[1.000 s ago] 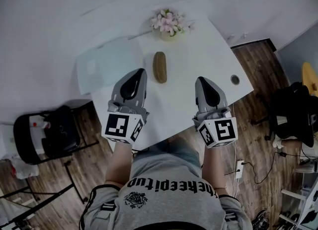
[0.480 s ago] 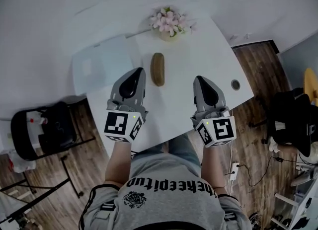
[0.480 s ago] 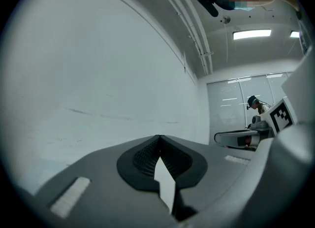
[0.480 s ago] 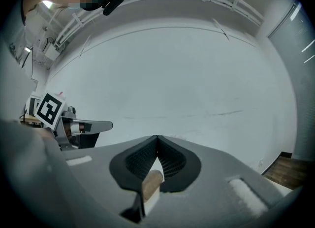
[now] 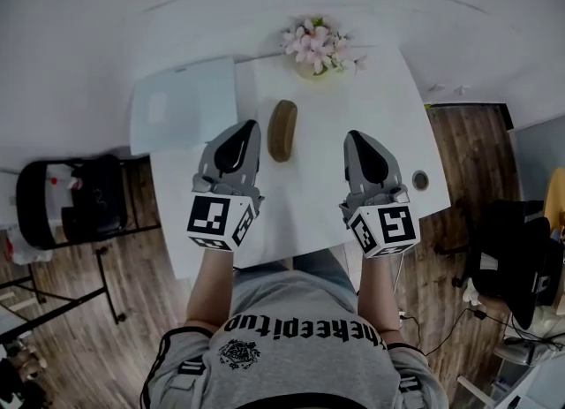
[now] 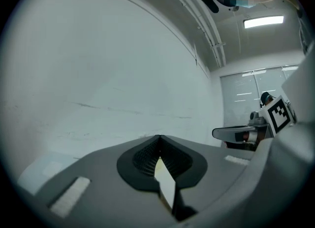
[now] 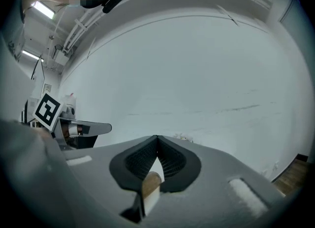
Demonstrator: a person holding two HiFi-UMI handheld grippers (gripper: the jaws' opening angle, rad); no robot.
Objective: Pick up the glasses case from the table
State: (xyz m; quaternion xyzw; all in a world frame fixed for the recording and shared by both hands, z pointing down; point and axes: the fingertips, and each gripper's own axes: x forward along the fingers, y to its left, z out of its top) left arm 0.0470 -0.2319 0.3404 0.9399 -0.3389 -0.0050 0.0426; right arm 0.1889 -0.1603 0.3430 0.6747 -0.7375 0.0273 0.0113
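The brown oval glasses case (image 5: 282, 131) lies on the white table (image 5: 327, 195), in front of a small pot of pink flowers (image 5: 318, 45). My left gripper (image 5: 240, 136) hovers just left of the case, and its jaws are shut with nothing in them (image 6: 160, 137). My right gripper (image 5: 359, 144) hovers over the table to the case's right, and its tips meet (image 7: 156, 137). In the right gripper view a bit of the brown case (image 7: 151, 181) shows through the slit under the jaws. Neither gripper touches the case.
A pale square board (image 5: 181, 102) lies at the table's left, partly past the edge. A round cable hole (image 5: 420, 180) sits near the right edge. Black chairs stand on the wood floor at left (image 5: 62, 213) and right (image 5: 512, 261). A white wall is behind the table.
Both grippers have moved forward over the table, so the case now lies closer between them. The view has swung a little to the left. The jaws stayed shut.
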